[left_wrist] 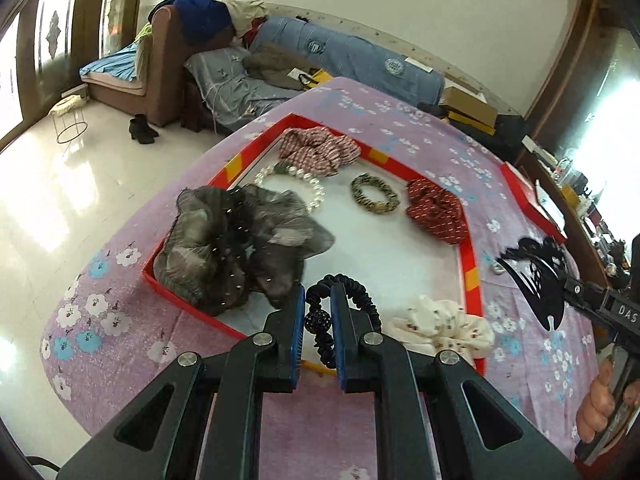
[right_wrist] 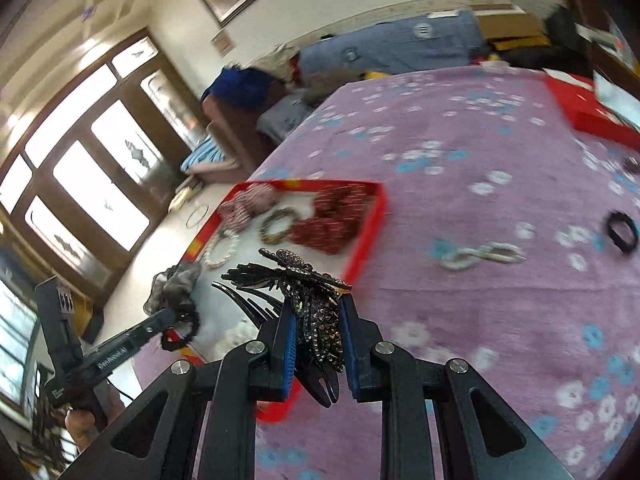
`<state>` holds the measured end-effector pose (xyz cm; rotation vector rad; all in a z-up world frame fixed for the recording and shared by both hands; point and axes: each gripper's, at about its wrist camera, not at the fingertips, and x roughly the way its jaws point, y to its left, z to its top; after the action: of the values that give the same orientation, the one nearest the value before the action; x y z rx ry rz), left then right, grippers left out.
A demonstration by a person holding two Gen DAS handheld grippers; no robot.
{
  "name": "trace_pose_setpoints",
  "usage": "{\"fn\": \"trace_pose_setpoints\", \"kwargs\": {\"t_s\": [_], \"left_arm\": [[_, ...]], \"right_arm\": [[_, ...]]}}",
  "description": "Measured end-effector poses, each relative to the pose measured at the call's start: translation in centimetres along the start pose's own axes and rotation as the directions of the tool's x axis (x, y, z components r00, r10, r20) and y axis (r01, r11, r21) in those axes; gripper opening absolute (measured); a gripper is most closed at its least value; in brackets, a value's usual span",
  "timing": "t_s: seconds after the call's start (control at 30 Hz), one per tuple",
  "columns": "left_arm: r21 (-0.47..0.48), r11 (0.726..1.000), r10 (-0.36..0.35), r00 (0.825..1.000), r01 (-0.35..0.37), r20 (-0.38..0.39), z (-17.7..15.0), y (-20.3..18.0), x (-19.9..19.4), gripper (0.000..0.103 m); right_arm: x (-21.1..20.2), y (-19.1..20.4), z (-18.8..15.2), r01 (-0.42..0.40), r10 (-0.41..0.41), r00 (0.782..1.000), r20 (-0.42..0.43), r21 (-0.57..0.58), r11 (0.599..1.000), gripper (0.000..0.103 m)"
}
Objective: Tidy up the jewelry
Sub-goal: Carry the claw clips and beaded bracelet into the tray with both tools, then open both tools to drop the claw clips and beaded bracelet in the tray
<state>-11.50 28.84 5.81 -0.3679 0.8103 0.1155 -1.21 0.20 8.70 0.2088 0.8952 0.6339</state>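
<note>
Left gripper (left_wrist: 319, 292) clamps a black scrunchie (left_wrist: 352, 300) over the red tray (left_wrist: 472, 264); right gripper (right_wrist: 318, 312) clamps a rhinestone hair claw (right_wrist: 308, 292).

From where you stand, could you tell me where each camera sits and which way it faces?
Left wrist: on the left gripper, angled down at the red tray; it holds a black hair tie; a hand shows at right.
Right wrist: on the right gripper, angled down over the purple cloth; it holds a black claw clip.
Shared: the tray, and each view shows the other gripper.
</note>
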Motion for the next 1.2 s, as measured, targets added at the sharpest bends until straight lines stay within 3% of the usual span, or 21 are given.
{"fn": "trace_pose_setpoints", "kwargs": {"t_s": [0.3, 0.57, 0.8, 0.93, 1.03, 1.13, 1.2], "left_arm": [[0.010, 0.997, 0.074, 0.997, -0.074, -0.006, -0.6, 0.6, 1.2, 0.013], [0.021, 0.994, 0.103, 0.994, -0.104, 0.024, -1.2, 0.1, 1.0, 0.013], [0.027, 0.995, 0.098, 0.995, -0.099, 0.036, -1.7, -0.3, 0.1, 0.014], [0.029, 0.995, 0.096, 0.994, -0.098, 0.061, -1.8, -0.7, -0.9, 0.037], [0.034, 0.994, 0.099, 0.991, -0.103, 0.086, -1.8, -1.0, -1.8, 0.039], [0.037, 0.994, 0.101, 0.990, -0.105, 0.099, -1.8, -1.3, -2.4, 0.040], [0.036, 0.994, 0.102, 0.990, -0.106, 0.100, -1.8, -1.3, -2.6, 0.042]], "right_arm": [[6.2, 4.4, 1.0, 0.105, -0.110, 0.993, -0.038, -0.113, 0.988, 0.022], [9.3, 3.6, 1.7, 0.221, -0.229, 0.973, -0.044, -0.131, 0.966, 0.022], [9.9, 2.7, 2.2, 0.252, -0.258, 0.965, -0.044, -0.118, 0.961, 0.022], [10.0, 2.6, 2.5, 0.256, -0.262, 0.964, -0.043, -0.117, 0.960, 0.022], [9.8, 2.5, 2.6, 0.245, -0.250, 0.967, -0.045, -0.105, 0.964, 0.023], [9.0, 2.5, 2.7, 0.241, -0.245, 0.969, -0.030, -0.098, 0.966, 0.035], [8.3, 2.5, 2.7, 0.231, -0.233, 0.972, -0.019, -0.084, 0.969, 0.038]]}}
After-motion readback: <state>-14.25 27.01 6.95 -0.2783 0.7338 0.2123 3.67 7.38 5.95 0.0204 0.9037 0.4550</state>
